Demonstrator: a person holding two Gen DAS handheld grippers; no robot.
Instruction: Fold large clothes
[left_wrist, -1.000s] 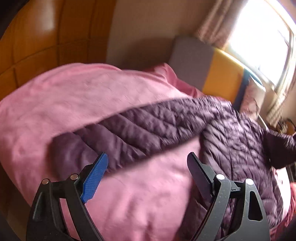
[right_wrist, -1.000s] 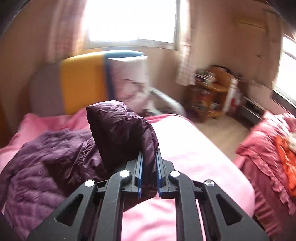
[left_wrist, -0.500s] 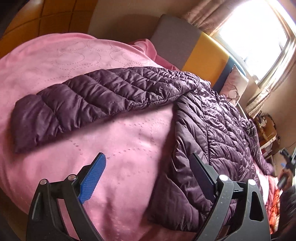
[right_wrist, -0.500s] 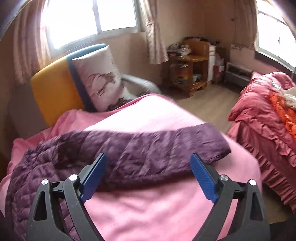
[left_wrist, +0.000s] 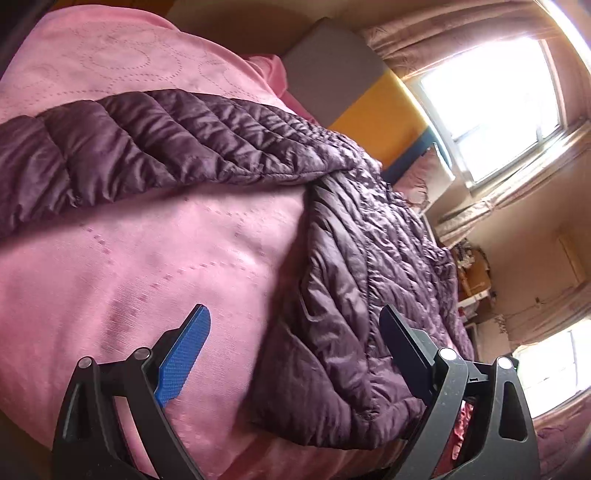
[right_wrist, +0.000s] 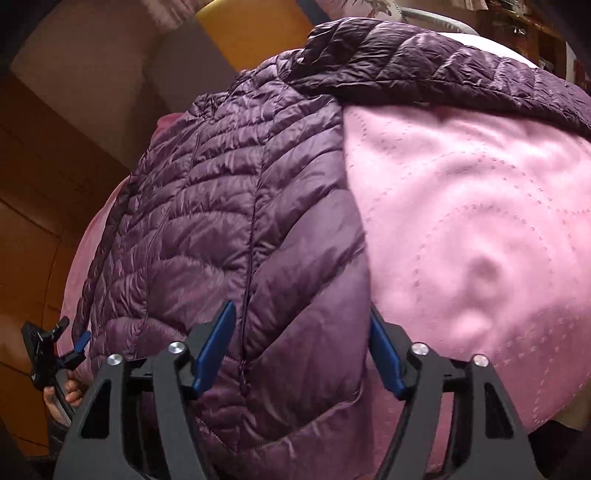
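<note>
A purple quilted puffer jacket (left_wrist: 354, 258) lies spread flat on a pink bedspread (left_wrist: 147, 258), one sleeve (left_wrist: 129, 147) stretched out to the left. In the right wrist view the jacket body (right_wrist: 229, 229) fills the left half and its other sleeve (right_wrist: 443, 70) runs to the right along the top. My left gripper (left_wrist: 295, 325) is open and empty, just above the jacket's lower left hem corner. My right gripper (right_wrist: 301, 321) is open and empty over the hem near the side seam. The left gripper (right_wrist: 68, 341) also shows small at the far left there.
The pink bedspread (right_wrist: 480, 221) covers the bed. A grey and yellow cushion (left_wrist: 354, 85) stands behind it by a bright window (left_wrist: 491, 103). Wooden wall panels (right_wrist: 48, 155) are on one side. A wooden shelf (left_wrist: 476, 280) stands across the room.
My right gripper let go of the sleeve, which now lies flat. Both grippers have moved down to the jacket's hem, both open.
</note>
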